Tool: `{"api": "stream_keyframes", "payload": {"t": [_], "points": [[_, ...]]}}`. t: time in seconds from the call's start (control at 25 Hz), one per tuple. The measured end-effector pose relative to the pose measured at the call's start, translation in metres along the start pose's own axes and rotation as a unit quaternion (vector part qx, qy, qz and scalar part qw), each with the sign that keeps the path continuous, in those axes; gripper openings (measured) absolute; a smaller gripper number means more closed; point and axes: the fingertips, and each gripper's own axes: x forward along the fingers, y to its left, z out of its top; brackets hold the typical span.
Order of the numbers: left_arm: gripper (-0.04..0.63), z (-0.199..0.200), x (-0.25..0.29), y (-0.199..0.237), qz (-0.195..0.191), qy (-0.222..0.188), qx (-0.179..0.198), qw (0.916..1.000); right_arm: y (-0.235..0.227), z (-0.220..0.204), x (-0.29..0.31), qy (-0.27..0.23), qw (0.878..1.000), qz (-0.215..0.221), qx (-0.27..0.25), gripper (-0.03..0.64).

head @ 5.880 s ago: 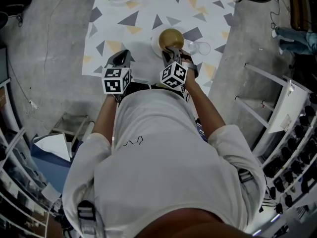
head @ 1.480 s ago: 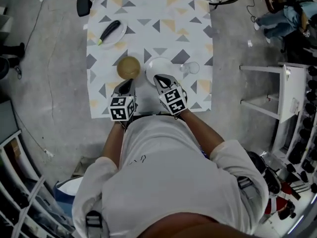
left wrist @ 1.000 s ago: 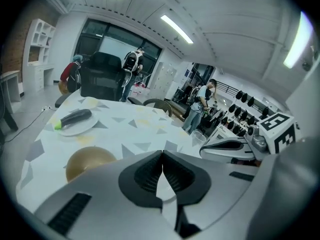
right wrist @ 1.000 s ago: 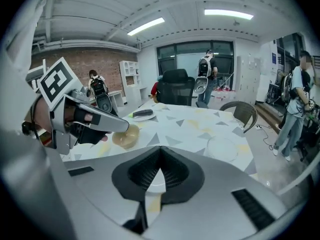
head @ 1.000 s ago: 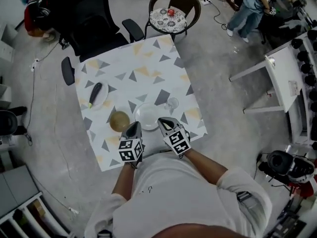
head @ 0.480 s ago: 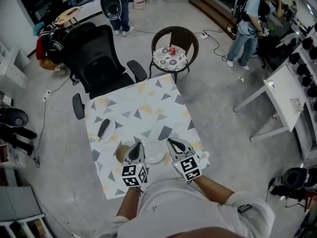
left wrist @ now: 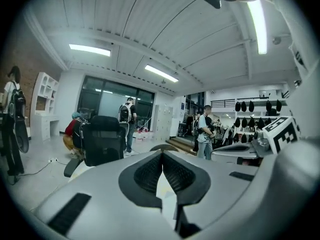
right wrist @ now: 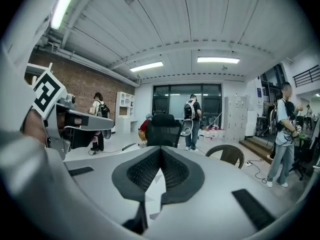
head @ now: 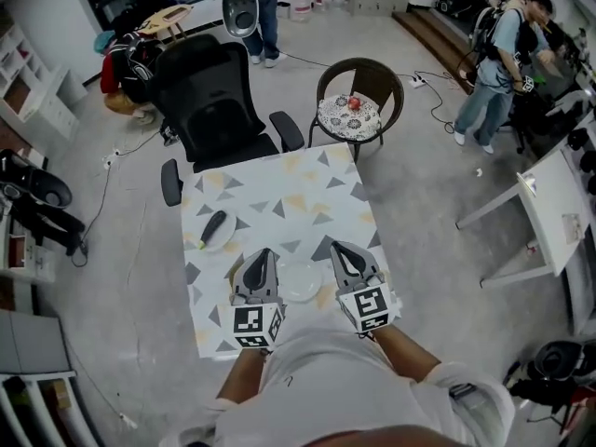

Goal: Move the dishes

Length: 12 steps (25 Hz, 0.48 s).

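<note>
Nearest, the left gripper [head: 262,255] and right gripper [head: 341,248] hang over the table's [head: 298,189] near edge. Each claw is pressed together and holds nothing. The white plate [head: 300,283] sits between them. A small plate [head: 224,241] lies near the left edge. Past the far edge stand a black office chair [head: 209,91] and a wicker chair [head: 361,96]. Bare floor [head: 419,212] flanks both sides.

Head view, bearings taken from the table [head: 298,189], which has a triangle-print cloth.
- 11 o'clock: black office chair [head: 209,91], arms just beside the far edge.
- 1 o'clock: wicker chair [head: 343,124], small red thing [head: 354,103] on its seat.
- 2 o'clock, well apart: person [head: 503,59] standing.
- 12 o'clock, far: second person [head: 265,7].
- 3 o'clock: white bench [head: 559,203].
- Grey floor [head: 419,203].
</note>
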Motion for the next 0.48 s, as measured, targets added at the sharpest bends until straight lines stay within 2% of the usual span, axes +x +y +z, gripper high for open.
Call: {"api": "stream_keyframes", "payload": {"t": [0.24,0.48], "points": [[0.02,0.018,-0.012,0.006,0.024,-0.024,-0.003,0.9994,-0.004,0.017,-0.007,-0.025,1.0,-0.006,-0.002,-0.003],[0.02,0.021,-0.013,0.0,0.025,-0.027,0.018,0.9992,-0.005,0.027,-0.008,-0.035,0.999,-0.005,-0.017,-0.003]]}}
